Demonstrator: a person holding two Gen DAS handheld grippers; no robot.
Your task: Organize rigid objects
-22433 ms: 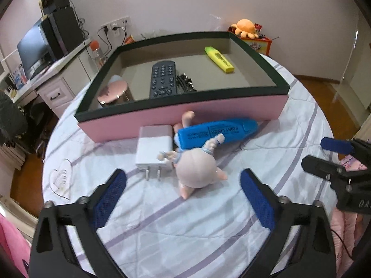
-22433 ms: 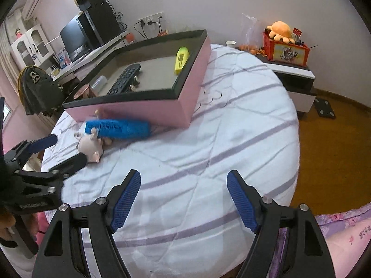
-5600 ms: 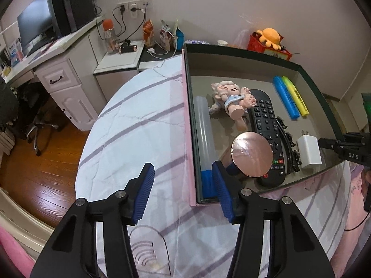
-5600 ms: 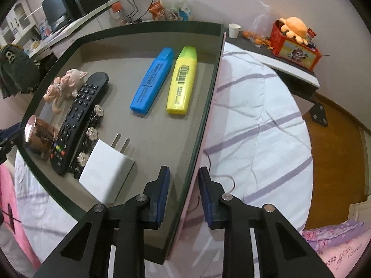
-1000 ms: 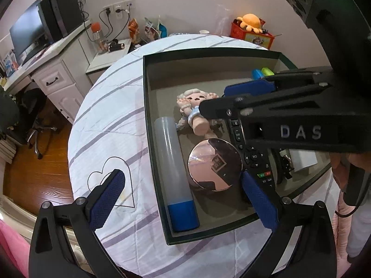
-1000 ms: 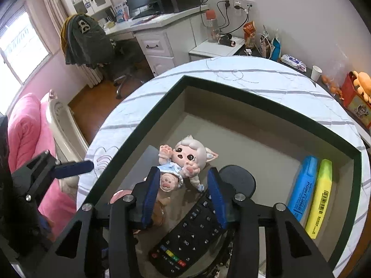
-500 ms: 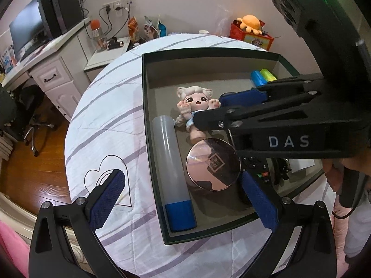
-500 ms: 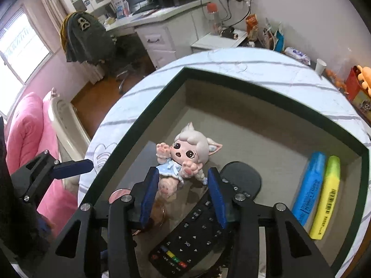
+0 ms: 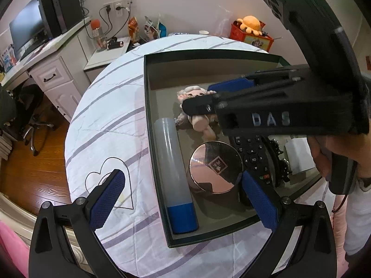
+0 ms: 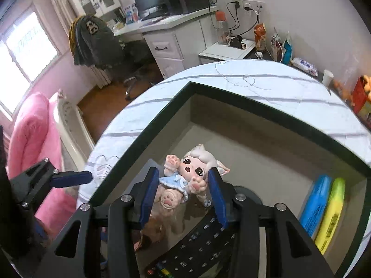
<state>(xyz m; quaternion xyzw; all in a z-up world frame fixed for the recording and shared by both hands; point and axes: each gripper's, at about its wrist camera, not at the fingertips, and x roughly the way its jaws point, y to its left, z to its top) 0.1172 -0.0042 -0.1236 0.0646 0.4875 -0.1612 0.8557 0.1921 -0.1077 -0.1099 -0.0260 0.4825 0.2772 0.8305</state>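
The left gripper (image 9: 183, 192) hangs with fingers spread wide over the box's (image 9: 148, 120) near edge. Farther in, the right gripper (image 10: 183, 194) clamps a doll (image 10: 185, 180) near the box's left wall: pale hair, big dark eyes, blue dress, pink paws.

In the dark-rimmed box (image 9: 160, 162) on the striped bed (image 9: 111, 120), the right tool (image 9: 199, 99) closes around a doll (image 9: 199, 120) at the far end, beside a clear blue-capped tube (image 9: 174, 166), a round copper compact (image 9: 215, 166) and a remote (image 9: 252, 155), while the left tool (image 9: 183, 197) hovers wide apart near.
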